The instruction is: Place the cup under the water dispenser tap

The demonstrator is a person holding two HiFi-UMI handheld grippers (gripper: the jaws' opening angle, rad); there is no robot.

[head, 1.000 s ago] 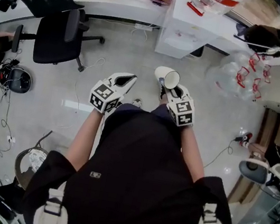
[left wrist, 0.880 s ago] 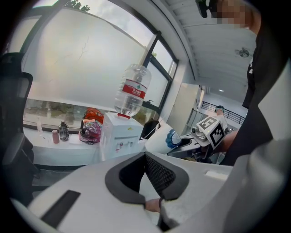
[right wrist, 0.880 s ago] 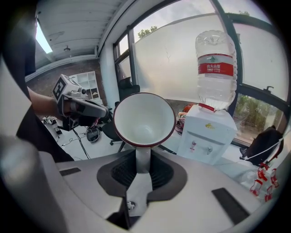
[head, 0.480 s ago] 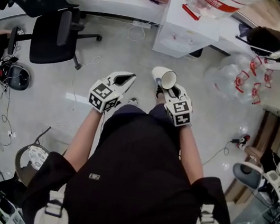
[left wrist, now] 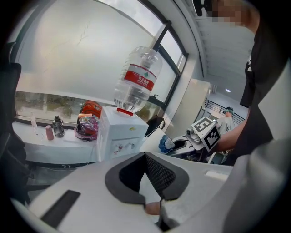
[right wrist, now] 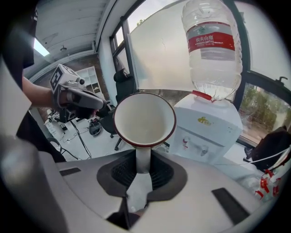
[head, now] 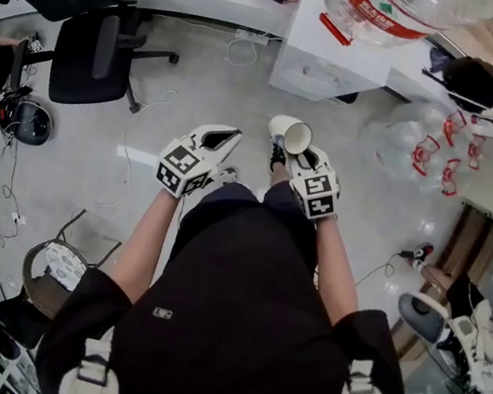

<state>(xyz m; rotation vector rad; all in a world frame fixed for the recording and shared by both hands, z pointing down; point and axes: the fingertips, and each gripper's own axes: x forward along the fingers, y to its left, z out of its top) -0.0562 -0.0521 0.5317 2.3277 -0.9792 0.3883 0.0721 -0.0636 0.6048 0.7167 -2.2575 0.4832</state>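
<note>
Right tongs: pinching the cup by its handle, mouth tipped sideways.
Left tongs: pressed together, empty.
Cup position: held in the air, well short of the water dispenser.
My approach: I'd right the cup, then centre it under 1 tap.

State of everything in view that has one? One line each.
cup: empty, tipped on its side, held by the handle, not yet under a tap
right gripper: shut on the cup's handle
left gripper: jaws together, nothing between them
water dispenser: upright, nothing under its taps
water bottle: upside down on the dispenser
office chair: upright, unoccupied
</note>
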